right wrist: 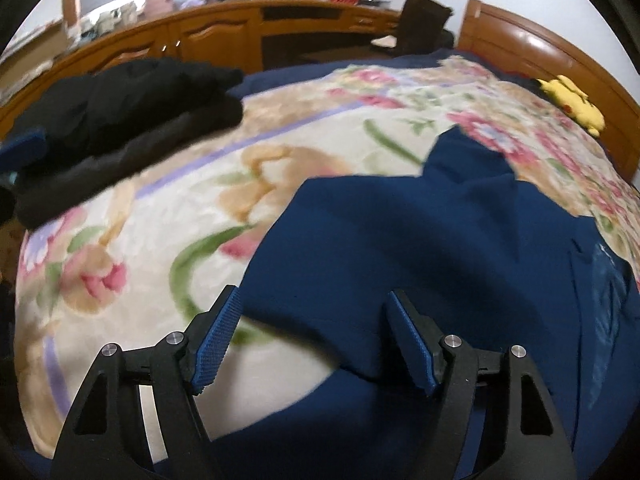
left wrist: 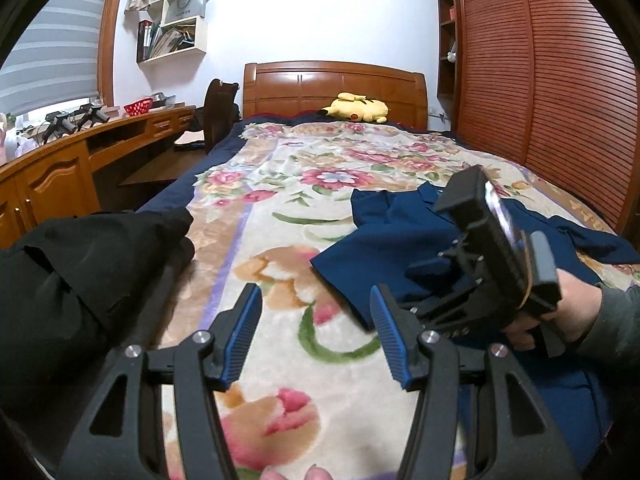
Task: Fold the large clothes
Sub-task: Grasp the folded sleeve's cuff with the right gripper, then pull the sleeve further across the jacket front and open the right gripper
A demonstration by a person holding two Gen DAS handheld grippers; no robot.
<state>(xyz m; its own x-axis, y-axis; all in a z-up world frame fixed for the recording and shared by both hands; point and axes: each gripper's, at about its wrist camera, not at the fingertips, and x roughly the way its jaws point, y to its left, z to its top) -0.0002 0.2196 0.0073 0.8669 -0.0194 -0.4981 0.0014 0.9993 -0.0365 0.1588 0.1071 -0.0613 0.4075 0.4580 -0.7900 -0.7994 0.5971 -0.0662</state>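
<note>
A dark blue garment [left wrist: 384,240] lies rumpled on the floral blanket [left wrist: 280,208], right of the middle. My left gripper [left wrist: 316,312] is open and empty above the blanket, just left of the garment's near edge. The right gripper's body [left wrist: 492,256] shows in the left wrist view, held by a hand over the garment. In the right wrist view my right gripper [right wrist: 314,320] is open and empty, low over the blue garment [right wrist: 420,232] near its left edge. A folded black garment [left wrist: 80,264] lies at the bed's left side; it also shows in the right wrist view [right wrist: 132,116].
A yellow plush toy [left wrist: 356,107] lies by the wooden headboard [left wrist: 336,80]. A wooden desk with cabinets [left wrist: 60,168] runs along the left wall, with a dark chair [left wrist: 218,112] beside the bed. A slatted wardrobe [left wrist: 540,80] stands on the right.
</note>
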